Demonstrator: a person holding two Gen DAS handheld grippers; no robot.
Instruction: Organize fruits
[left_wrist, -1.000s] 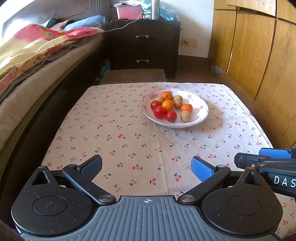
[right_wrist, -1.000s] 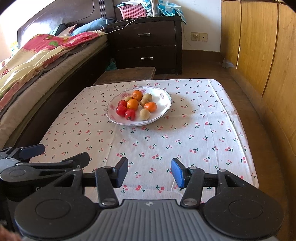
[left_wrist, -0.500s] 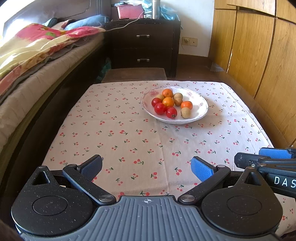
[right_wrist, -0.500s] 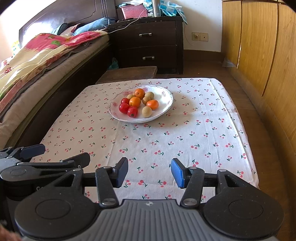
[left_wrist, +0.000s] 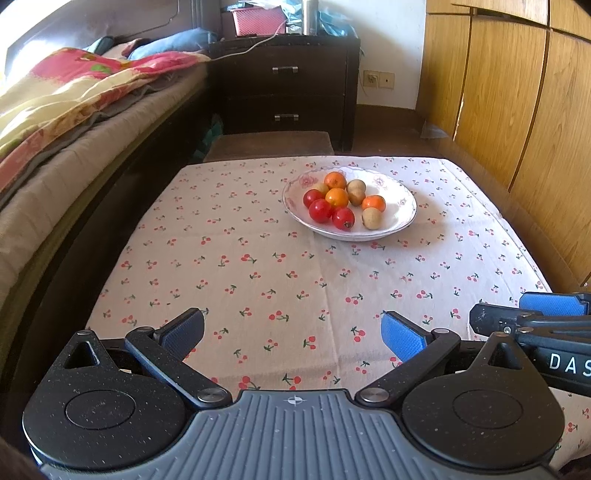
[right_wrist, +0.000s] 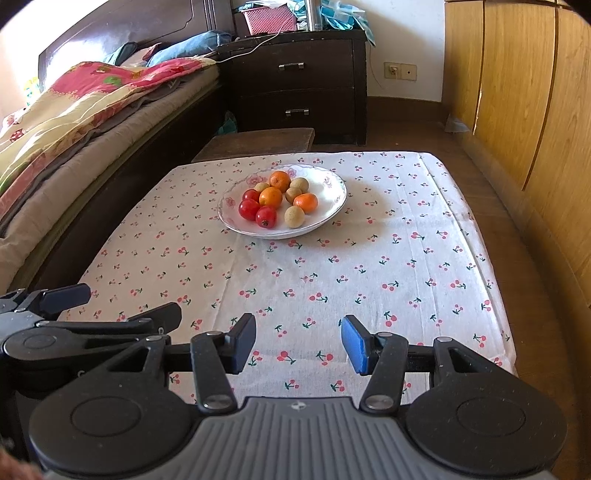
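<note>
Tablecloth (right_wrist: 332, 266) lies bare between both empty, open tools (left_wrist: 291, 334) (right_wrist: 298, 341) and fruit bowl (right_wrist: 332, 206).

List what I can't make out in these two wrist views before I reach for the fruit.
- White floral-rimmed bowl: where fruits touch, their lower sides are hidden by neighbours in both views.
- Small tan fruit behind the oranges: mostly covered in the right wrist view; its kind is unclear.
- Right gripper: cut off by the left wrist view's right edge.
- Dark nightstand top: clutter too small to identify.
</note>
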